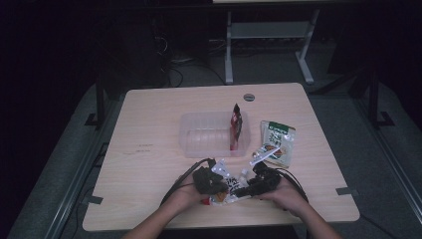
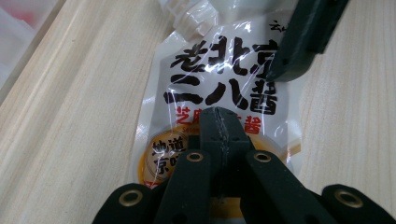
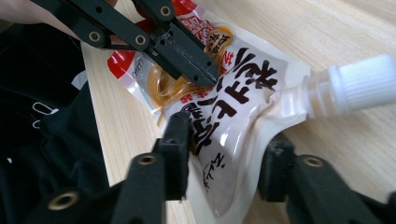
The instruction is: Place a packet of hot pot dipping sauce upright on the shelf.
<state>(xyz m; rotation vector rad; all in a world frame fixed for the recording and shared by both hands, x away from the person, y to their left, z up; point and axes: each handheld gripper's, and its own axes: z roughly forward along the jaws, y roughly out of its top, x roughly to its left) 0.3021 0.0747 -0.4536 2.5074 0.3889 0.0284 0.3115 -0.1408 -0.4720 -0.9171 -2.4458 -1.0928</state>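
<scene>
The sauce pouch (image 2: 219, 79) is shiny, smooth plastic with a white ribbed plastic cap (image 3: 359, 84). The table (image 1: 149, 134) is pale wood with fine lines. The box (image 1: 209, 134) is clear plastic.

The high view is dim: only the pale wooden table (image 1: 149, 149) is lit, and the surrounding room falls into near-black. Both gripper views are brighter and evenly lit. Glare streaks cross the glossy white spouted sauce pouch (image 2: 219, 70). Nearest black jaw bases are soft-focused; the wood grain is sharp.
</scene>
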